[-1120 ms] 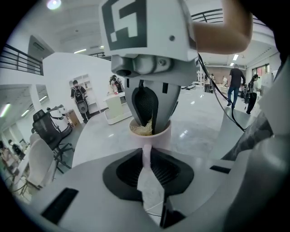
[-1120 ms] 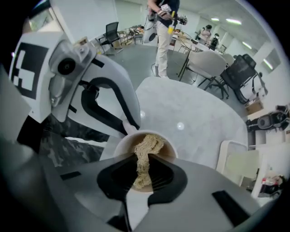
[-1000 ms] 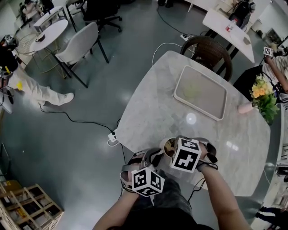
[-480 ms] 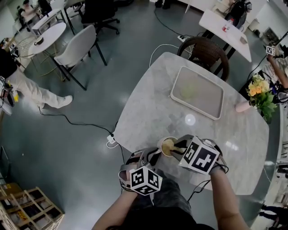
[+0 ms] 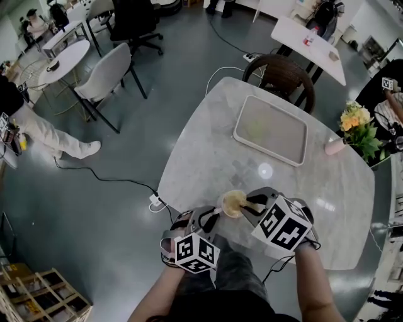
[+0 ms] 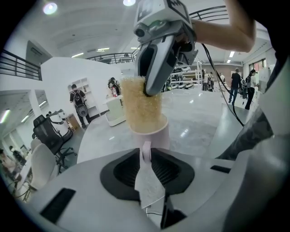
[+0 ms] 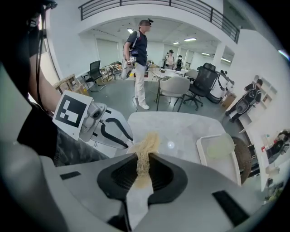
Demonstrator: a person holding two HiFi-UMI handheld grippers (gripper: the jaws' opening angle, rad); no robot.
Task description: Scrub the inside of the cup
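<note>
Big open-plan office or lab hall, not a home. Polished grey floor [image 5: 145, 119] throughout. Marble table [image 5: 208, 157] near, round white table [image 5: 66, 53] and white chair [image 5: 107, 69] far left, black swivel chair [image 5: 135, 22] far, long white table [image 5: 308, 44] far right. Power strip [image 5: 154, 200] with its cable on the floor, wooden crates [image 5: 38, 295] near left. Mezzanine railing [image 7: 158, 5] overhead, ceiling lights [image 6: 50, 7]. Several people [image 7: 138, 59] stand about, some apparently wearing backpack rigs, though they're too small to be sure.
</note>
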